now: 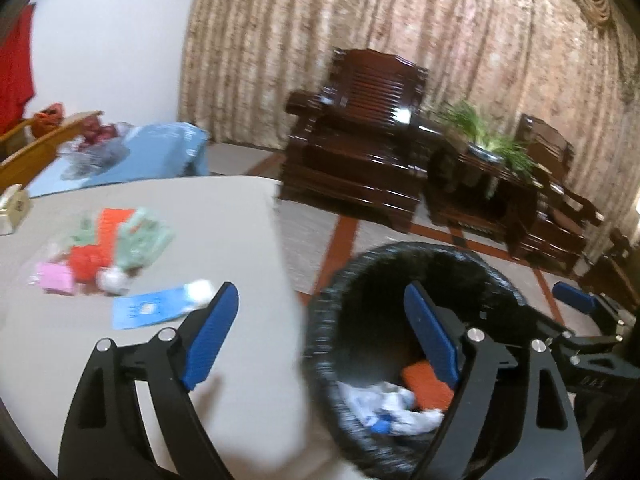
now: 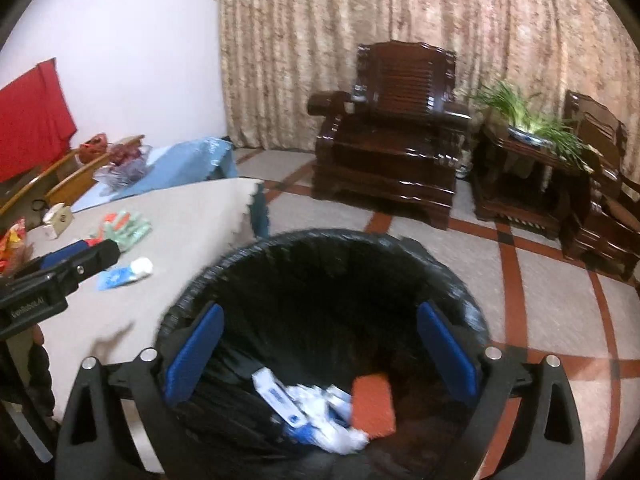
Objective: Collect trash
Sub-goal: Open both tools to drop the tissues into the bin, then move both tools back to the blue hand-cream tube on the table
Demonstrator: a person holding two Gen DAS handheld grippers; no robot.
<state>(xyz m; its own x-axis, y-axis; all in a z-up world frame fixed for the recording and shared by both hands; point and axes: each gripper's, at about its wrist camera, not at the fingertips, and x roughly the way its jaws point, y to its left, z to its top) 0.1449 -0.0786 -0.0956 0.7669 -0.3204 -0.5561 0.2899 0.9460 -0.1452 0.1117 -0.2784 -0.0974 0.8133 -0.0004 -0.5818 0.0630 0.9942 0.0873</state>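
Note:
A bin with a black liner stands on the floor beside the grey table. Inside lie an orange packet and white-and-blue wrappers. My right gripper hangs open over the bin's mouth with nothing between its pads. My left gripper is open and empty too, straddling the table edge and the bin rim. On the table lie a pile of green, orange and pink wrappers, a crumpled white scrap and a blue packet.
A dark wooden armchair and a side table with a green plant stand on the tiled floor before the curtain. A blue cloth lies behind the table. A small box sits at the table's left.

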